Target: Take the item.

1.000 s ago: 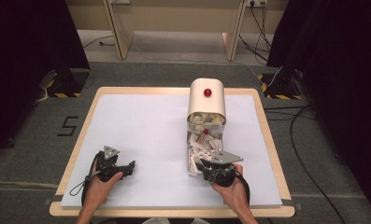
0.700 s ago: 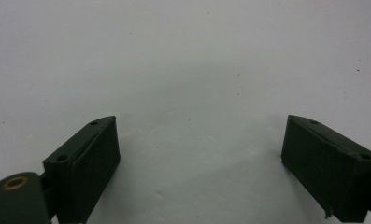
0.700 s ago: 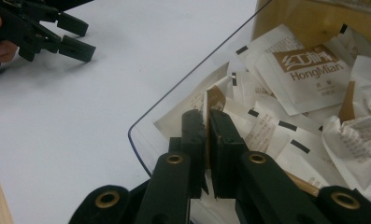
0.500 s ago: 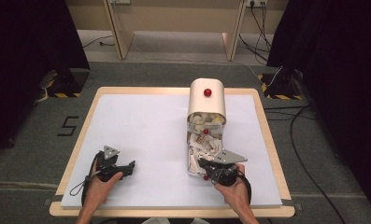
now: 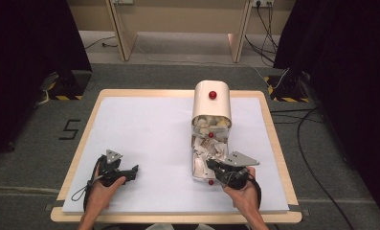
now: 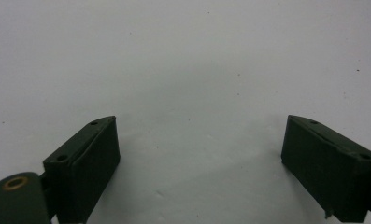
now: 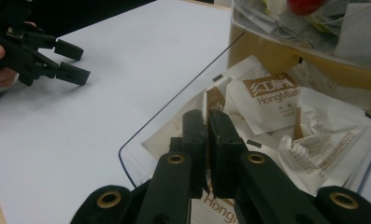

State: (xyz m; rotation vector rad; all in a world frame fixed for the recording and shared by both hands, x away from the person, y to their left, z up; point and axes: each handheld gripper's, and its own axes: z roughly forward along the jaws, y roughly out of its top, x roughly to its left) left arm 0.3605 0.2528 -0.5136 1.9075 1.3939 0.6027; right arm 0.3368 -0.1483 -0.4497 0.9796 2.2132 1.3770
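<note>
A white round-topped container with a red knob lies on the white table, its mouth packed with pale sachets. A clear tray of printed sachets stretches from that mouth toward the near edge. My right gripper is at the tray's near end. Its jaws are pressed together above the sachets, with nothing visible between them. My left gripper rests low over bare table at the near left, jaws wide apart and empty. The left gripper also appears far off in the right gripper view.
The table has a wooden rim and stands on grey carpet. Cables run across the floor at the right. Dark curtains flank both sides, and wooden furniture legs stand behind the table.
My right gripper has drifted slightly to the right at the tray's near end. The left gripper has not moved.
</note>
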